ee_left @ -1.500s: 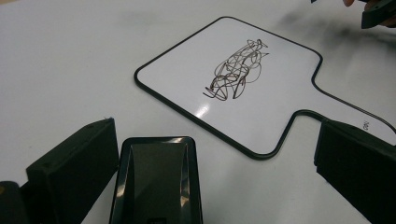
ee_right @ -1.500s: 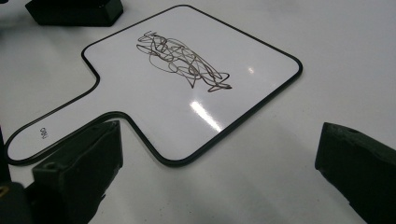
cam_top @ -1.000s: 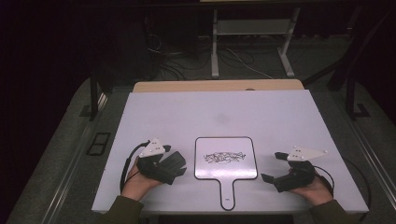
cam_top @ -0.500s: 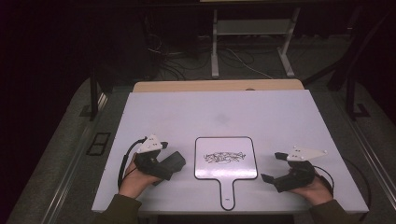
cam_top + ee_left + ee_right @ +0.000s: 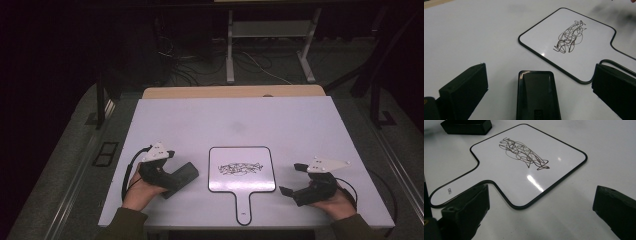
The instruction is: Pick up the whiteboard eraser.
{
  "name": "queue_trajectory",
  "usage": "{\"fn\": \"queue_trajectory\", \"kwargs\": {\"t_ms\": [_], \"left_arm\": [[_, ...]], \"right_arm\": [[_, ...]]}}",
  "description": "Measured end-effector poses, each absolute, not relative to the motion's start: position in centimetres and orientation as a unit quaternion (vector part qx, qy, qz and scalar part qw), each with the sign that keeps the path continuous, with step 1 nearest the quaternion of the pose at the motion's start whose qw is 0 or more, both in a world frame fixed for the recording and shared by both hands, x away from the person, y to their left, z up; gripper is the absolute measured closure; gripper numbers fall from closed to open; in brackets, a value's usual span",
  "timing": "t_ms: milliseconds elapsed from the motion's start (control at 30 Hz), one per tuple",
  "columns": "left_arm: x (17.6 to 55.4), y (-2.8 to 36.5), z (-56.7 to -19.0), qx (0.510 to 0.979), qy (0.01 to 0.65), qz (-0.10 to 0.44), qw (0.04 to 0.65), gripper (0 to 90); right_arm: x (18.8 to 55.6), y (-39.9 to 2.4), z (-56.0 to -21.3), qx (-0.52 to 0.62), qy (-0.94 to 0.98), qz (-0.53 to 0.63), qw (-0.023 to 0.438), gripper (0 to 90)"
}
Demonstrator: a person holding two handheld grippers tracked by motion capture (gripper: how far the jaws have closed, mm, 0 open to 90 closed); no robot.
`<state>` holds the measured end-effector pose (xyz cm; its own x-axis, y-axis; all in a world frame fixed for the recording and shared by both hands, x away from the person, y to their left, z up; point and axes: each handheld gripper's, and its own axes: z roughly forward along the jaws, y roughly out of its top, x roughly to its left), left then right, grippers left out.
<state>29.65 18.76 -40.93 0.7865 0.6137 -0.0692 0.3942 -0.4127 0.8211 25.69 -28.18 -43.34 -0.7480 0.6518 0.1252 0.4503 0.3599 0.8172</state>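
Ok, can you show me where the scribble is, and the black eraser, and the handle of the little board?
scribble (image 5: 524, 153), right gripper view, middle of the tangle
black eraser (image 5: 537, 93), left gripper view, its top face
handle (image 5: 243, 204), high view, bare white middle

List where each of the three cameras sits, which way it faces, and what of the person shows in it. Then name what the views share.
High view: above the person's side, looking forward and down on the white table; both hands, left gripper and right gripper.
Left gripper view: low, along its open jaws, with the black eraser between them.
Right gripper view: low, along its open jaws toward the handled whiteboard.
Shared: all three show the whiteboard's scribble and the eraser.
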Motion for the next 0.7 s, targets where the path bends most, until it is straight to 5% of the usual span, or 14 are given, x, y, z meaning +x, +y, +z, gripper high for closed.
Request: {"fn": "queue_trajectory", "kwargs": {"t_ms": [300,700], "left_arm": [[29.8,19.3,-41.2,0.835,0.31,0.121,0.439,0.7],[30.0,19.9,-41.7,0.847,0.311,0.109,0.417,12.2]], "right_arm": [[25.7,-28.1,-43.3,0.336,0.818,0.454,0.11,0.0],[25.7,-28.1,-43.4,0.334,0.818,0.454,0.111,0.0]]}}
